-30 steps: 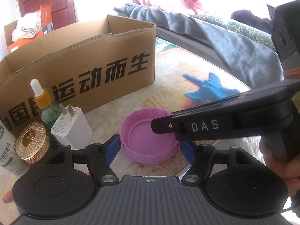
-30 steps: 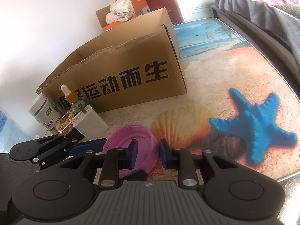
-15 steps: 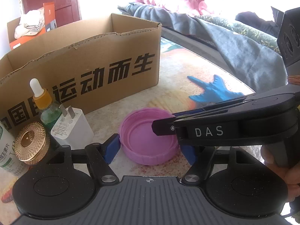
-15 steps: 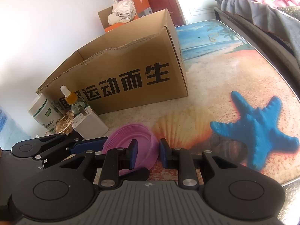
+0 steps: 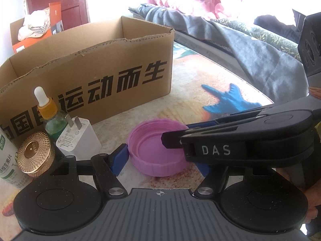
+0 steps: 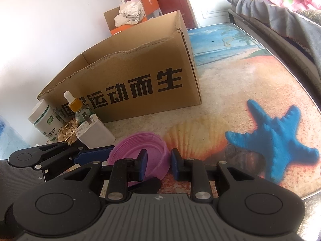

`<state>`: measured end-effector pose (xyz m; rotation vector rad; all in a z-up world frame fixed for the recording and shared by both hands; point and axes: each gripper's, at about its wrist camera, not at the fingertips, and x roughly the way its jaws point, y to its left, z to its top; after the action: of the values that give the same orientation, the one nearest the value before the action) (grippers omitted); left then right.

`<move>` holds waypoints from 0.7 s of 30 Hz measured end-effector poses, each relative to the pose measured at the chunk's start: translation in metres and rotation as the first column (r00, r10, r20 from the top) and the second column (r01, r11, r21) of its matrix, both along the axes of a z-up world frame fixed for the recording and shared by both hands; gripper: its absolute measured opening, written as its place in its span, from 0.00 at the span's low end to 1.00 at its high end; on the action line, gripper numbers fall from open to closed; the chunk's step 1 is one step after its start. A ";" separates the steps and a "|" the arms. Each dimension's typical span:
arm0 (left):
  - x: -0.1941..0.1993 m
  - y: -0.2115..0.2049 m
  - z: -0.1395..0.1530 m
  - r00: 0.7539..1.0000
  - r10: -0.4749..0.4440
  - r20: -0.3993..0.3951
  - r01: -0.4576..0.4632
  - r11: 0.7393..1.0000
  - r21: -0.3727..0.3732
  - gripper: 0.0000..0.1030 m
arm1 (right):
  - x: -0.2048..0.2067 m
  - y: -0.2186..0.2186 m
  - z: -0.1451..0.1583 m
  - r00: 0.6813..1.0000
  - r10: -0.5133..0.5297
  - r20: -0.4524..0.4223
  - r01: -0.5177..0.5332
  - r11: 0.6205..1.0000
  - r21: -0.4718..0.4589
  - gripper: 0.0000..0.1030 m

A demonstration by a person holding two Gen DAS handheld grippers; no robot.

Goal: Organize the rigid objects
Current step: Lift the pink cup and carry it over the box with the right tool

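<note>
Left wrist view: the left gripper (image 5: 161,160) stands spread wide, its blue pads either side of a pink screw lid (image 5: 157,147) that lies open side up on the beach-print table (image 5: 200,84), with gaps on both sides. The right gripper (image 6: 158,161) comes in from the right, partly open, one pad inside the lid and the other outside its wall, not visibly pinching. Ahead of the jaws stands an open cardboard box (image 5: 96,76). Left of the left jaws cluster a white charger plug (image 5: 79,140), a dropper bottle (image 5: 51,114), a gold cap (image 5: 36,153) and a white pill bottle (image 6: 45,123).
</note>
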<state>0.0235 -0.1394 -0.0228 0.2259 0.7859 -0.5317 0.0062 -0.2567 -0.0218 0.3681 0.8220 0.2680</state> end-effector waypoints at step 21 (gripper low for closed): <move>-0.016 0.010 0.019 0.998 0.008 0.060 -0.005 0.999 -0.040 0.68 | -0.015 0.004 0.025 0.999 -0.008 0.052 0.009 1.000 -0.011 0.27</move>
<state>0.0073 -0.1289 -0.0036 0.2021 0.7166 -0.5314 -0.0087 -0.2522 0.0030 0.3524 0.7705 0.2637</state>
